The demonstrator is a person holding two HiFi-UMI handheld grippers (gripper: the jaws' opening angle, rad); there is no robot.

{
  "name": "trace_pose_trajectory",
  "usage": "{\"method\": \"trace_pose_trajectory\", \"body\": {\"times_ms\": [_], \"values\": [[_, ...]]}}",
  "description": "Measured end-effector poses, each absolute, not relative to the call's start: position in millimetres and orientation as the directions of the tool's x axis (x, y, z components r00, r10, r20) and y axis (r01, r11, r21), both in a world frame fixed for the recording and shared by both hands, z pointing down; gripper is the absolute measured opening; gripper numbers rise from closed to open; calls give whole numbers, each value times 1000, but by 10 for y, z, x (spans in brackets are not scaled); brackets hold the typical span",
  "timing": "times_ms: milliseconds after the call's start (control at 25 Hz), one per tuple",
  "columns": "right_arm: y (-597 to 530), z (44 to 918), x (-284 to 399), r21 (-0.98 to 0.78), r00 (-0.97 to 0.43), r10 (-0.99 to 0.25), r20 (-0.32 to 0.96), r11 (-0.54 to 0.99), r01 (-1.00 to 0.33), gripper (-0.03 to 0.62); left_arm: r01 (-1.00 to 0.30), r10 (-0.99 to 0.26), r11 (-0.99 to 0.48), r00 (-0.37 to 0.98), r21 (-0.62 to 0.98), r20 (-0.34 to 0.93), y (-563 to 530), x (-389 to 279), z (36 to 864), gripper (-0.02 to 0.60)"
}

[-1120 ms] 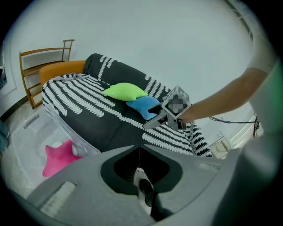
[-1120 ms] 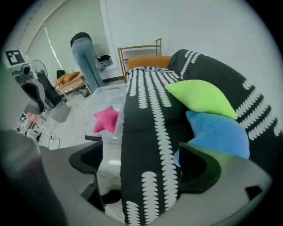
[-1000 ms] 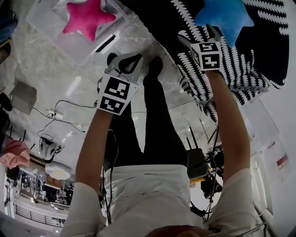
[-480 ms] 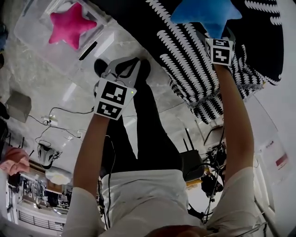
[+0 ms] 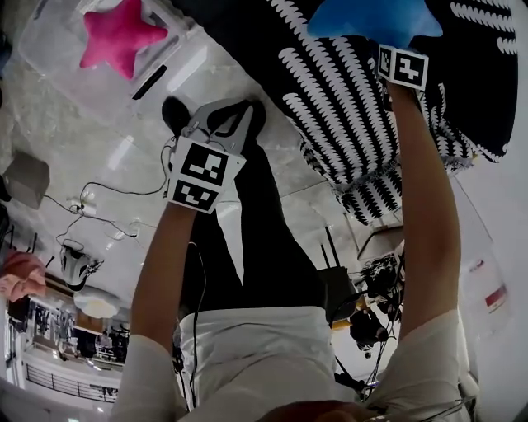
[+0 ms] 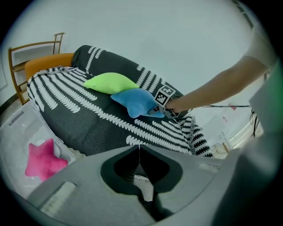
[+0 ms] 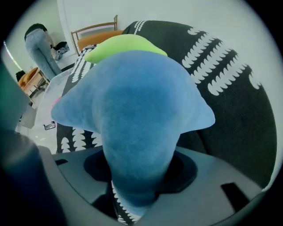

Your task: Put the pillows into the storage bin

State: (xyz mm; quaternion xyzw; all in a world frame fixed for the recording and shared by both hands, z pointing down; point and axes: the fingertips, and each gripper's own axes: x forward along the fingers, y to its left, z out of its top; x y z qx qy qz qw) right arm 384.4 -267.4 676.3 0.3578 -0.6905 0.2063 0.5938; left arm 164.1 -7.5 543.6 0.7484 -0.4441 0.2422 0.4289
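A blue star pillow (image 5: 363,21) lies on the sofa next to a green pillow (image 6: 110,82). My right gripper (image 7: 132,190) points steeply down onto it. Its jaws have just been closing, and they now pinch one arm of the blue star pillow (image 7: 137,110). The left gripper view also shows the right gripper (image 6: 161,105) at that pillow's edge. A pink star pillow (image 5: 120,37) rests inside the clear storage bin (image 5: 49,51) on the floor. My left gripper (image 5: 233,110) hangs over the floor between bin and sofa, shut and empty, its tips (image 6: 139,145) touching.
The sofa (image 5: 346,107) wears a black throw with white leaf stripes. A wooden chair with an orange seat (image 6: 40,59) stands at the sofa's far end. Cables (image 5: 99,206) and a grey box (image 5: 25,177) lie on the marble floor. A person (image 7: 37,42) stands in the background.
My right gripper has moved farther over the sofa, from beside the blue pillow onto it, and its jaws are now hidden under the pillow. My left gripper drifted a little towards the sofa.
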Motion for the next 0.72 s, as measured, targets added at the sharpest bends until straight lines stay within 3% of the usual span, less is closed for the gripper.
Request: {"method": "trace_pose_trajectory", "body": {"times_ms": [120,520,720], "values": [[-2663,6619,3842,161,-42,-282,958,659,-735,215,-875,-458,-228,483,427,746,-34,1647,5401,18],[-2209,6329,3731,125,-83,-308,948,600,-790,198,-868,-470,-259,497,424,730,-18,1497,5213,18],[-1666,6228,3554,62,-109,-251,962,588,-806,197,-856,-458,-267,517,443,723,136,1291,5145,18]]}}
